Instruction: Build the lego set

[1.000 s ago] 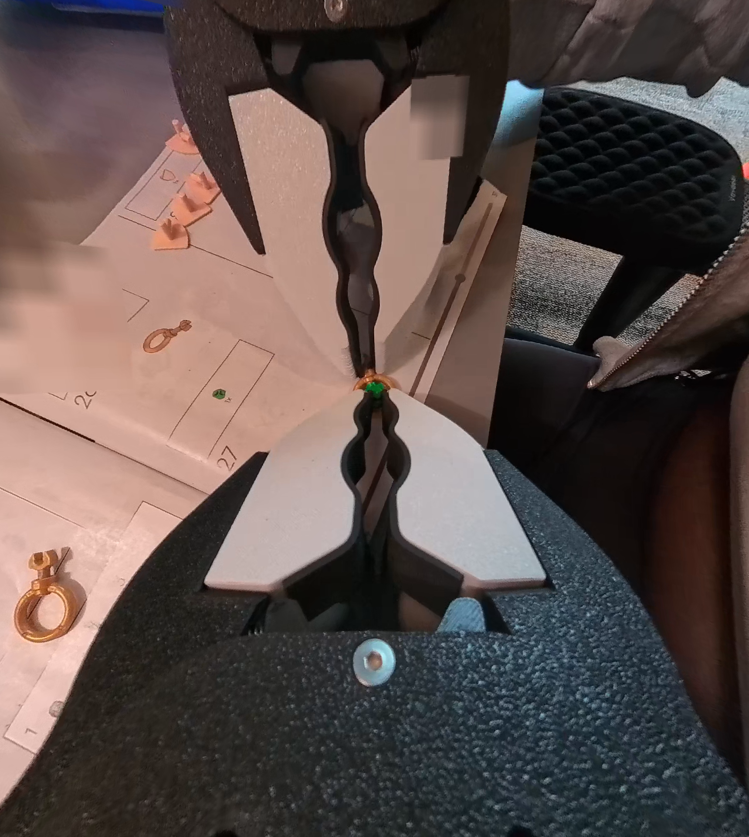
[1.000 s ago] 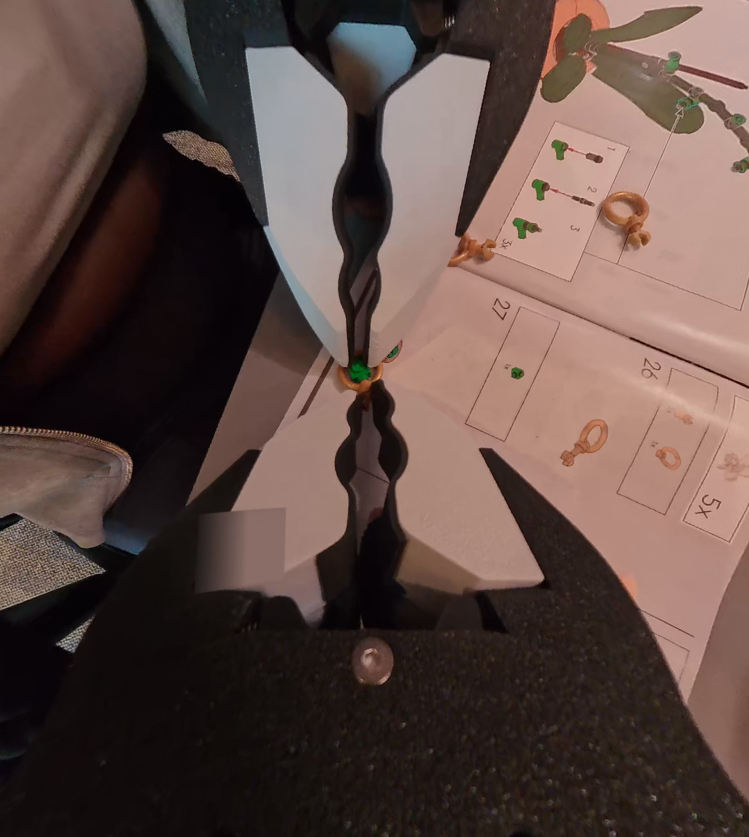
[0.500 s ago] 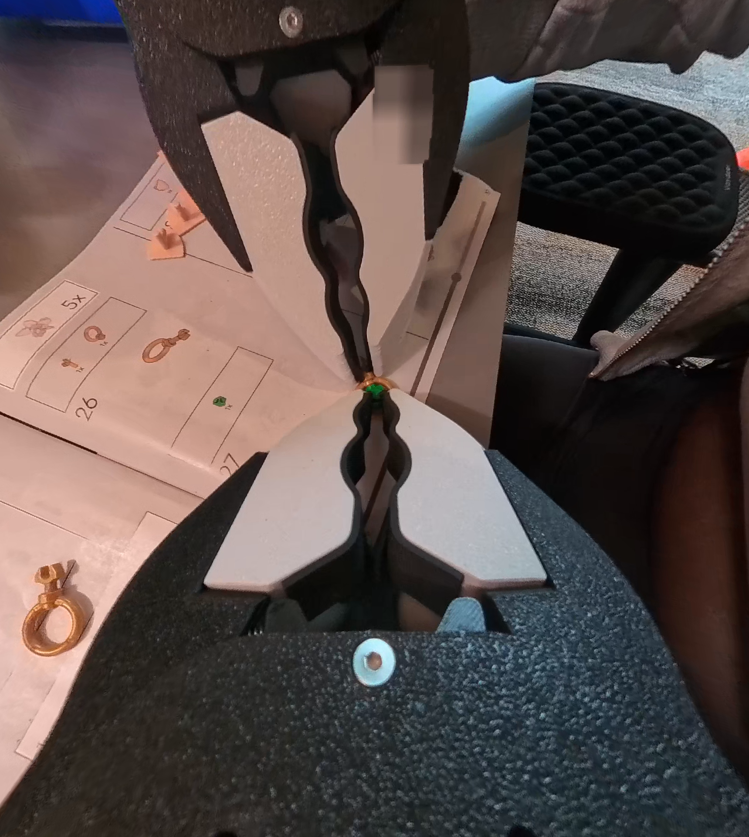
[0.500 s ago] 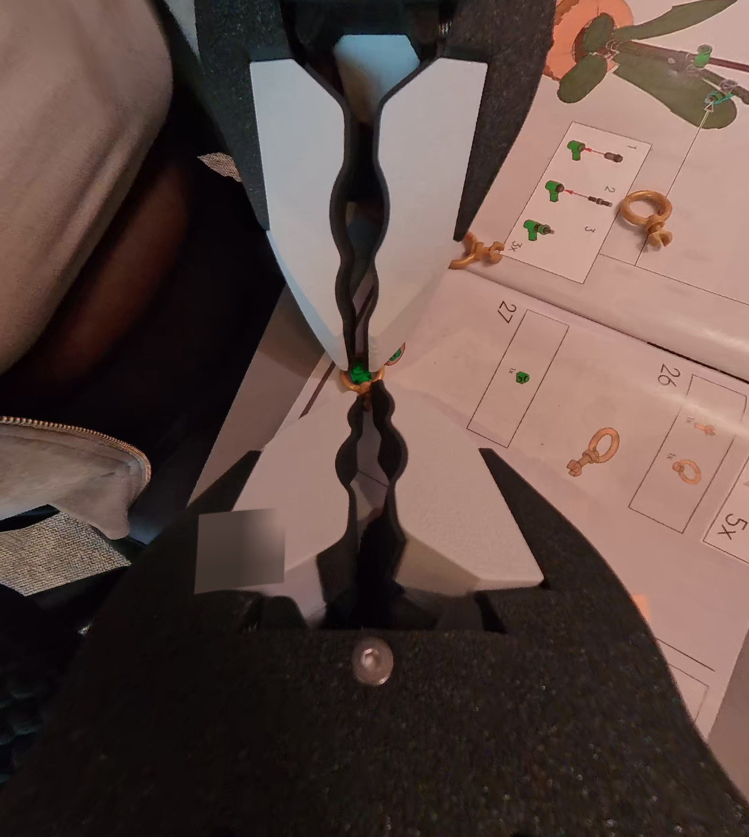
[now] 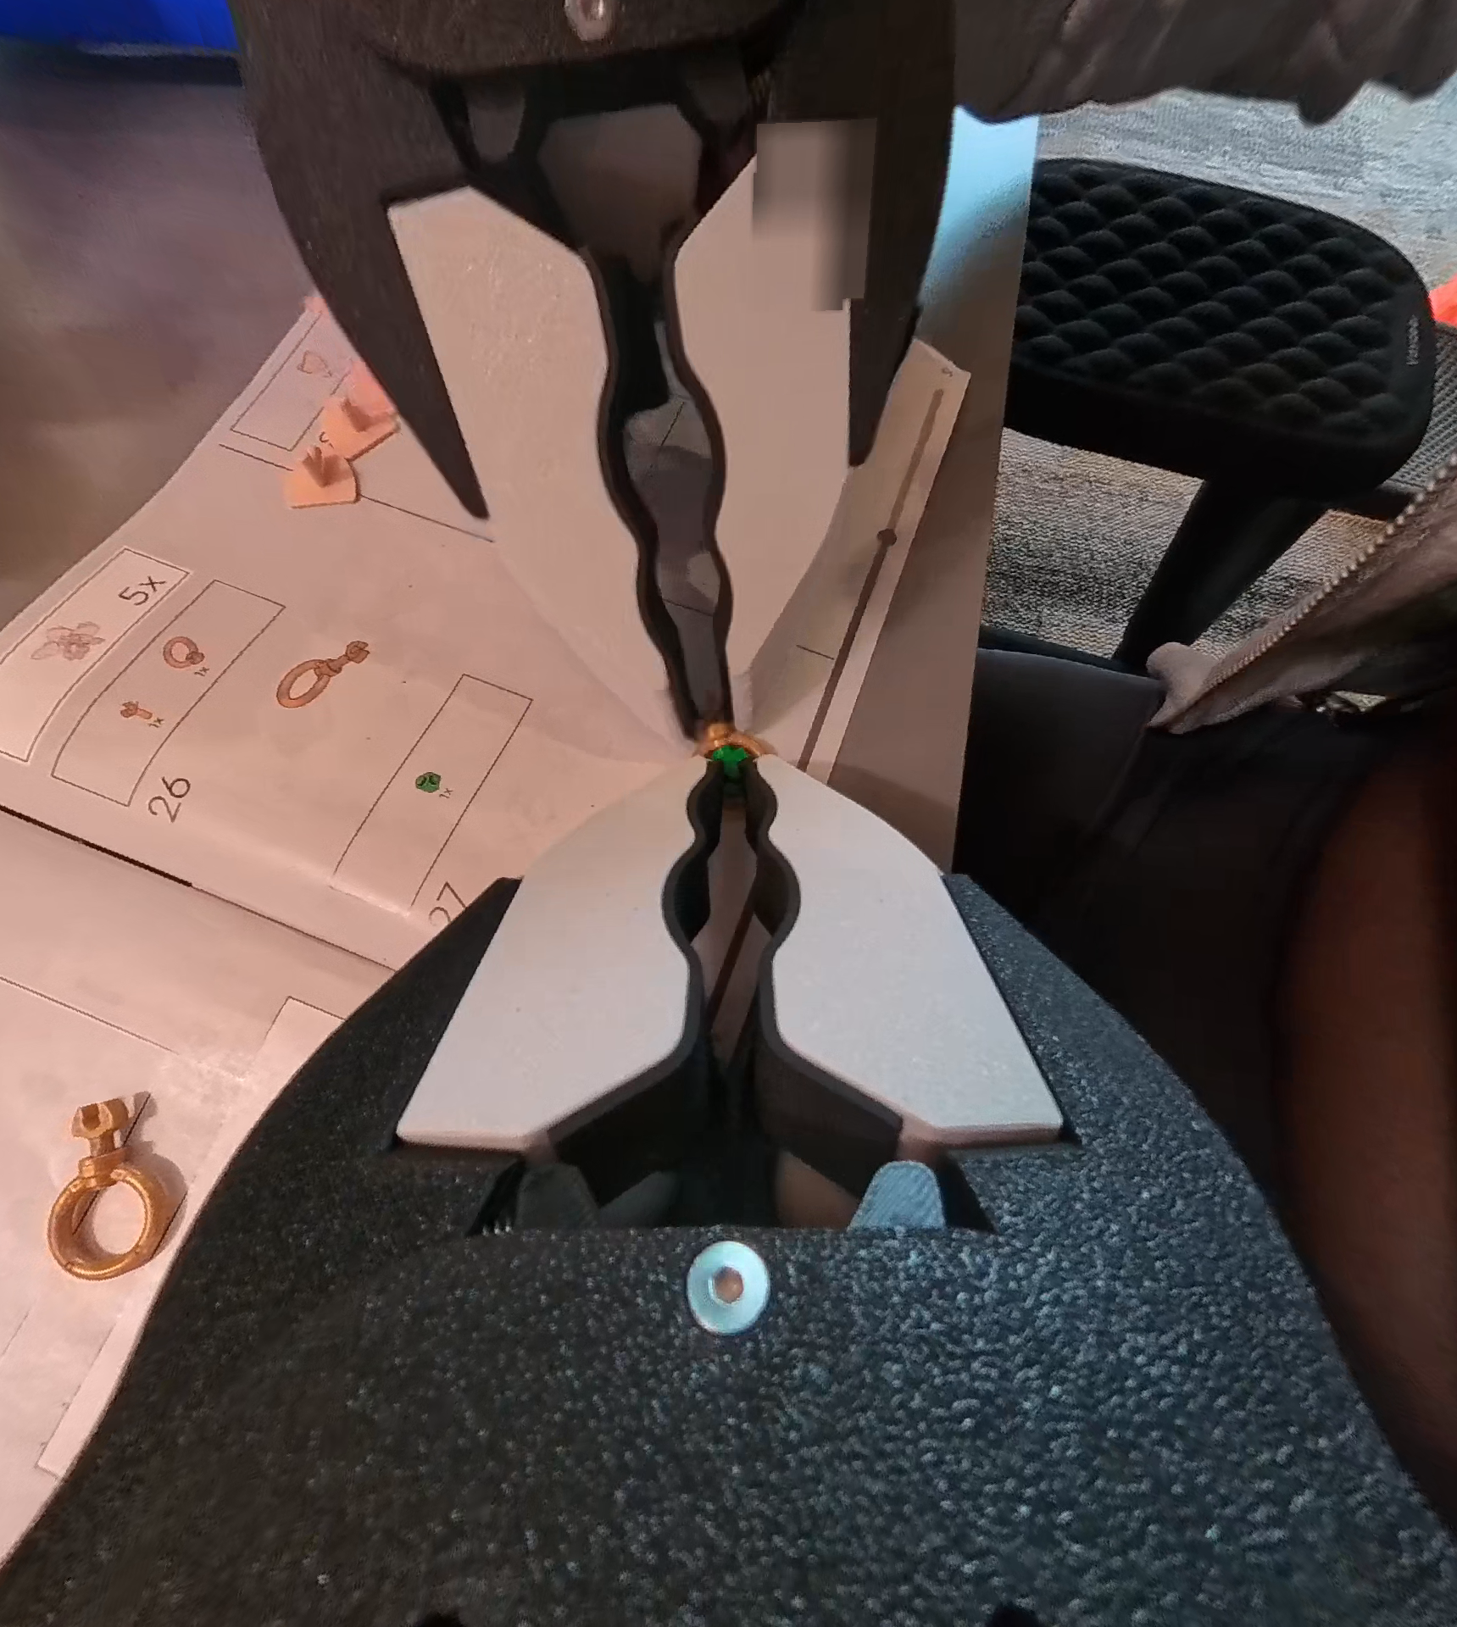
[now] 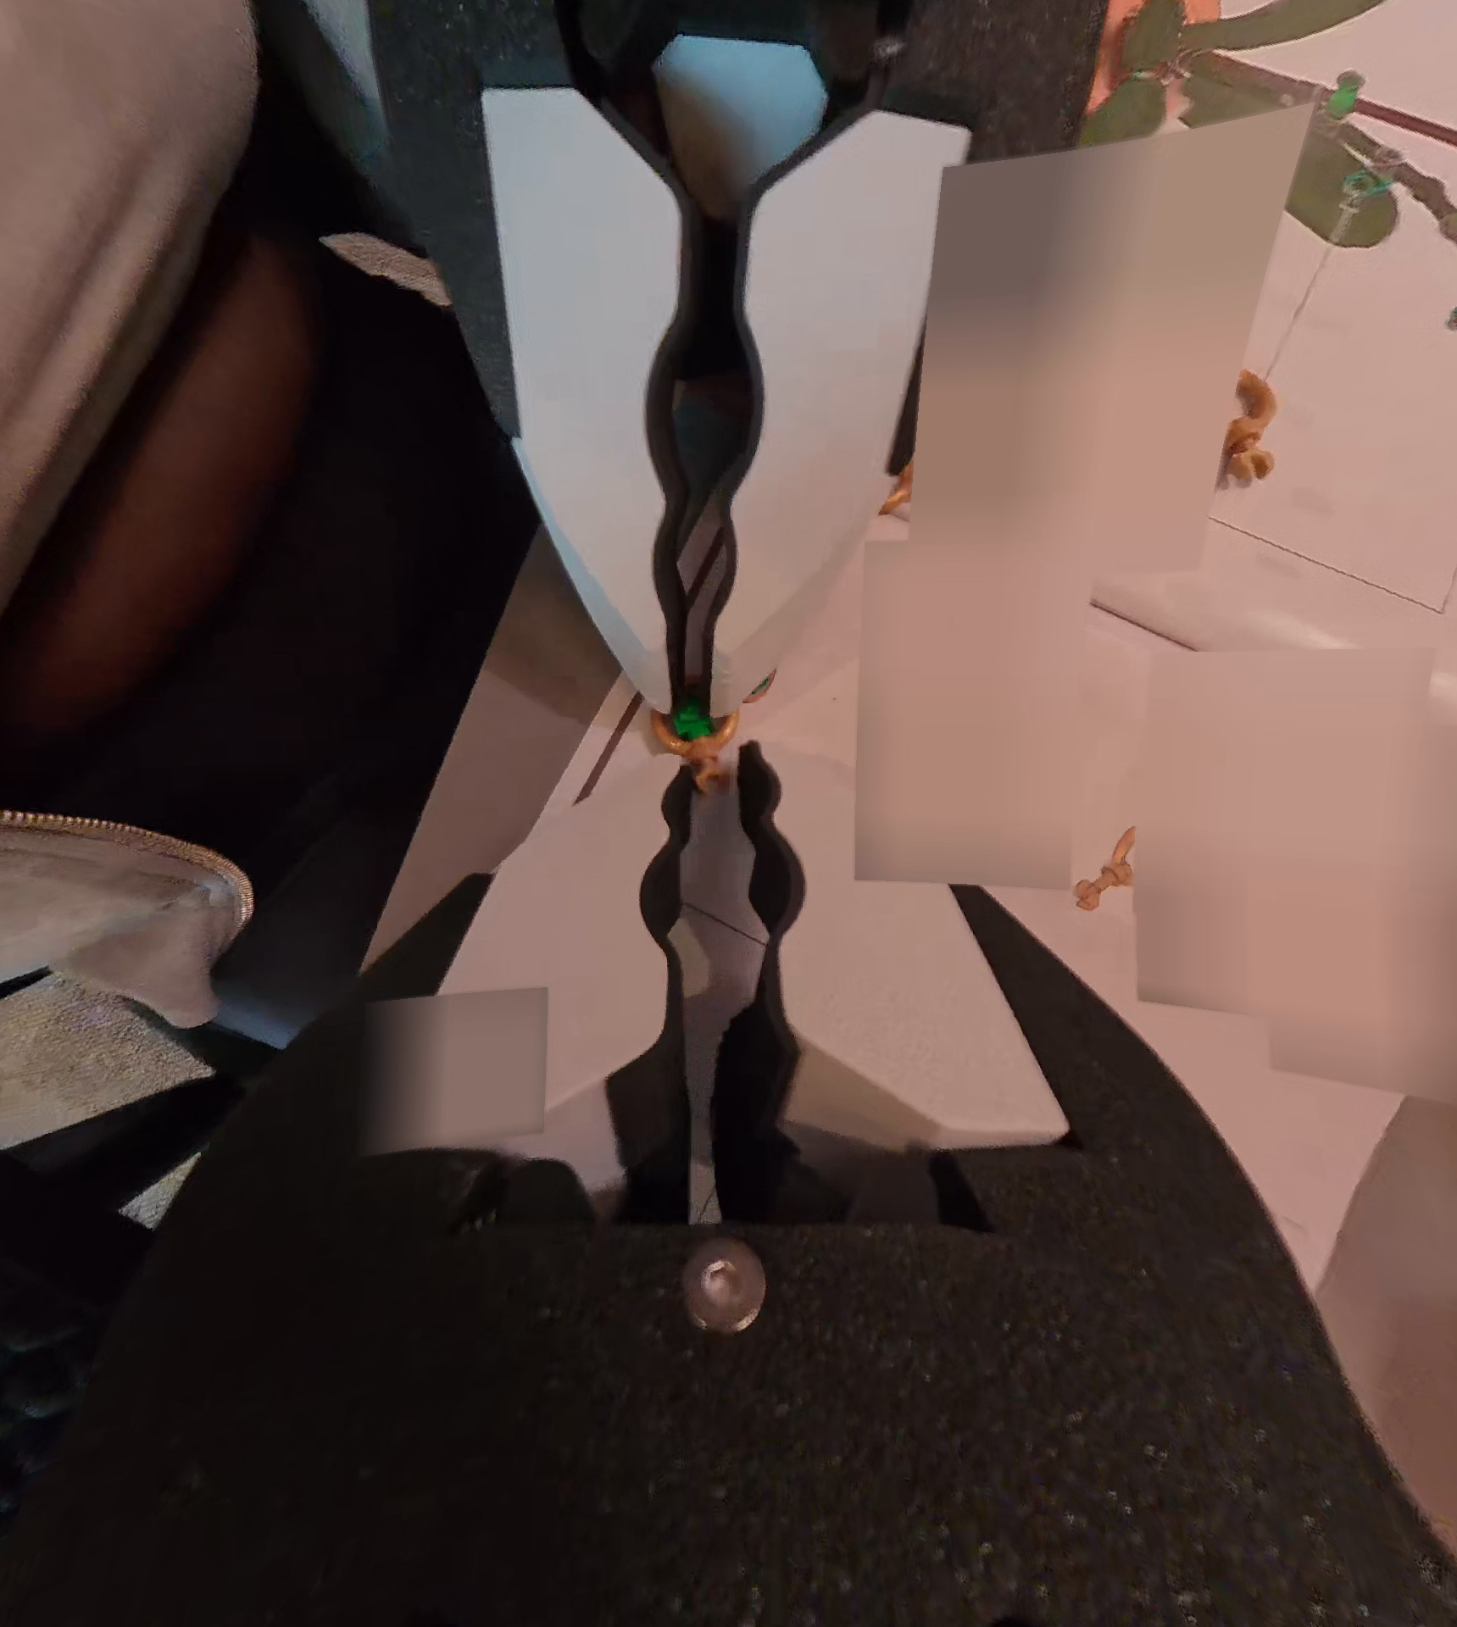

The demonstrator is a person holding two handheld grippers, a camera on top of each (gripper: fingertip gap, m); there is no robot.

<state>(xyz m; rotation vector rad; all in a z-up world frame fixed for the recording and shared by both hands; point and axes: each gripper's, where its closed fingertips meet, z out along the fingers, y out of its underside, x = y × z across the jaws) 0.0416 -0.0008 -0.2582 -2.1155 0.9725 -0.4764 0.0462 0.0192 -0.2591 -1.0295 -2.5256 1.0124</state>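
A green stud is being pressed into a gold ring above the instruction booklet: left tool clamped on stud, right tool on ring; firm, aligned seating is judged next

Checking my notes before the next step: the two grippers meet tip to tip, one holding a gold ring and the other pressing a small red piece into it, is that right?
One detail is off: the small piece is green, not red. The left wrist view shows it at the gold ring, where the left gripper and right gripper meet tip to tip.
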